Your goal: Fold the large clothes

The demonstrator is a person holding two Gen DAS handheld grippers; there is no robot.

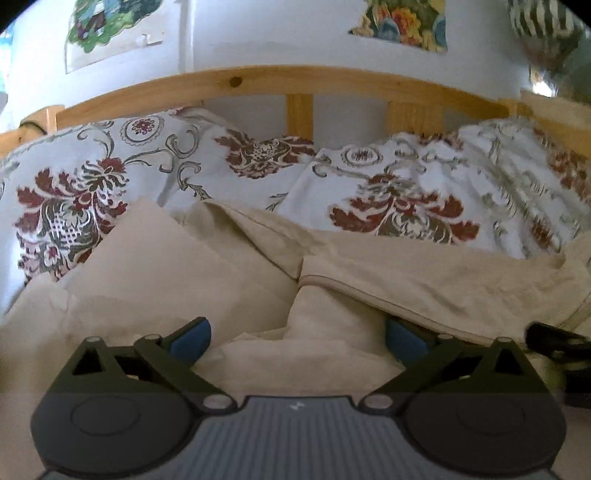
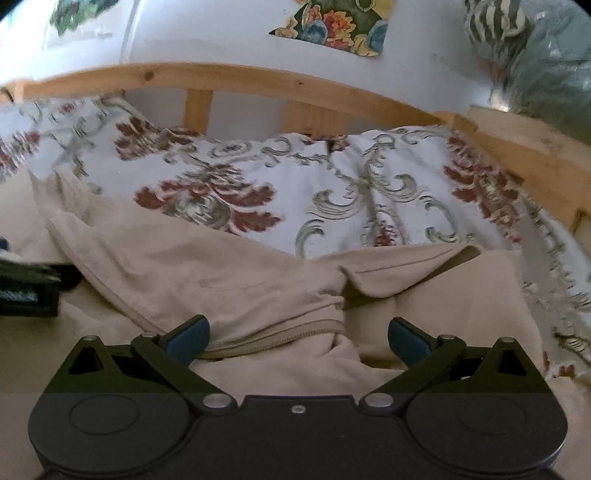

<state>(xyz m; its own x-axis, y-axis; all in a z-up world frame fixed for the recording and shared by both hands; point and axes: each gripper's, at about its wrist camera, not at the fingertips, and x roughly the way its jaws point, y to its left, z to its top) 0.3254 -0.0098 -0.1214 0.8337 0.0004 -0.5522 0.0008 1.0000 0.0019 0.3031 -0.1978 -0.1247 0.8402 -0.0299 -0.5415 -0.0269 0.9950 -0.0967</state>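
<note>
A large beige garment [image 1: 424,280] lies rumpled on the bed, with folds and a stitched hem; it also fills the lower half of the right wrist view [image 2: 229,273]. My left gripper [image 1: 297,339] is open, its blue pads wide apart just above a bunched fold of the cloth. My right gripper [image 2: 298,338] is open too, its pads spread on either side of a hemmed fold, holding nothing. The right gripper's black body shows at the right edge of the left wrist view [image 1: 554,343], and the left one at the left edge of the right wrist view [image 2: 29,288].
Two floral pillows [image 1: 96,184] [image 2: 295,192] lean against a pine headboard [image 1: 295,79] beyond the garment. A white wall with colourful pictures [image 2: 332,26] rises behind. A wooden side rail [image 2: 524,155] and striped fabric [image 2: 495,22] are at right.
</note>
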